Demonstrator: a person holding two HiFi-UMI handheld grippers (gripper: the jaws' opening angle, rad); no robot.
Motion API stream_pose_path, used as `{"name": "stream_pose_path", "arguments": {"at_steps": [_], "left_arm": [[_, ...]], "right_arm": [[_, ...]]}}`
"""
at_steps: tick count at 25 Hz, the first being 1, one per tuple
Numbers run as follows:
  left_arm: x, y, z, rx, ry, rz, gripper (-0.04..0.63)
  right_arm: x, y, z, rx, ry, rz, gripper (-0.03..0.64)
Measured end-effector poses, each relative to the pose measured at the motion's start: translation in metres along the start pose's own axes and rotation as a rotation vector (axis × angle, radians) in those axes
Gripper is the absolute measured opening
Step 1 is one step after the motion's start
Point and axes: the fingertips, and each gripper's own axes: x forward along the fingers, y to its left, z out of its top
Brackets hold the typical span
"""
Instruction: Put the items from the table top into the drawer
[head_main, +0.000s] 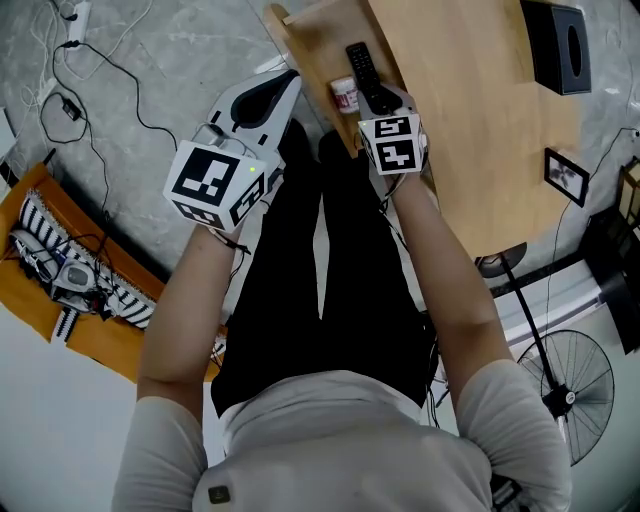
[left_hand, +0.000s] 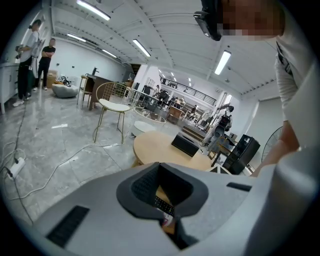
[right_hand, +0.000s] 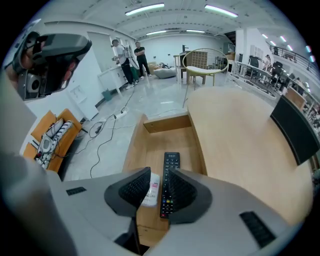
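Observation:
The wooden drawer (head_main: 300, 50) stands pulled out from the round table (head_main: 470, 100). In it lie a black remote (head_main: 362, 75) and a small white bottle with pink print (head_main: 345, 95), side by side. My right gripper (head_main: 385, 100) hangs over them with its jaws apart and nothing between the pads. In the right gripper view the bottle (right_hand: 151, 190) and remote (right_hand: 170, 185) show on the drawer floor (right_hand: 165, 142) beneath the right gripper (right_hand: 159, 172). My left gripper (head_main: 290, 80) hovers left of the drawer. Its tips meet, holding nothing (left_hand: 159, 167).
A black tissue box (head_main: 558, 35) and a small picture frame (head_main: 565, 175) sit on the table top. An orange crate of cables (head_main: 70, 260) lies on the floor at left, with loose wires beyond it. A fan (head_main: 572, 385) stands at lower right.

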Motion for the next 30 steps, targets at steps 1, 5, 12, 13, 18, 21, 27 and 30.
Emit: {"name": "stream_pose_path", "arguments": {"at_steps": [1, 5, 12, 13, 18, 21, 27, 30], "left_arm": [[-0.004, -0.003, 0.008, 0.008, -0.007, 0.0, 0.009], [-0.027, -0.018, 0.043, 0.041, -0.035, -0.002, 0.009], [-0.083, -0.047, 0.105, 0.08, -0.09, 0.008, 0.009], [-0.093, -0.05, 0.115, 0.086, -0.103, 0.011, 0.009], [-0.156, -0.079, 0.167, 0.115, -0.159, 0.013, 0.009], [-0.196, -0.099, 0.201, 0.151, -0.208, 0.013, 0.009], [-0.265, -0.126, 0.255, 0.212, -0.3, 0.013, 0.009], [-0.292, -0.144, 0.271, 0.248, -0.335, -0.003, 0.009]], "right_arm": [[-0.009, 0.001, 0.009, -0.001, -0.019, 0.002, 0.129], [-0.052, 0.012, 0.047, -0.024, -0.086, 0.026, 0.123], [-0.156, 0.027, 0.122, -0.061, -0.241, 0.008, 0.07], [-0.174, 0.03, 0.136, -0.063, -0.273, 0.002, 0.063], [-0.277, 0.057, 0.191, -0.075, -0.416, -0.018, 0.043], [-0.338, 0.077, 0.22, -0.106, -0.498, -0.016, 0.035], [-0.446, 0.114, 0.27, -0.201, -0.651, -0.025, 0.031], [-0.485, 0.126, 0.278, -0.223, -0.698, -0.043, 0.029]]}}
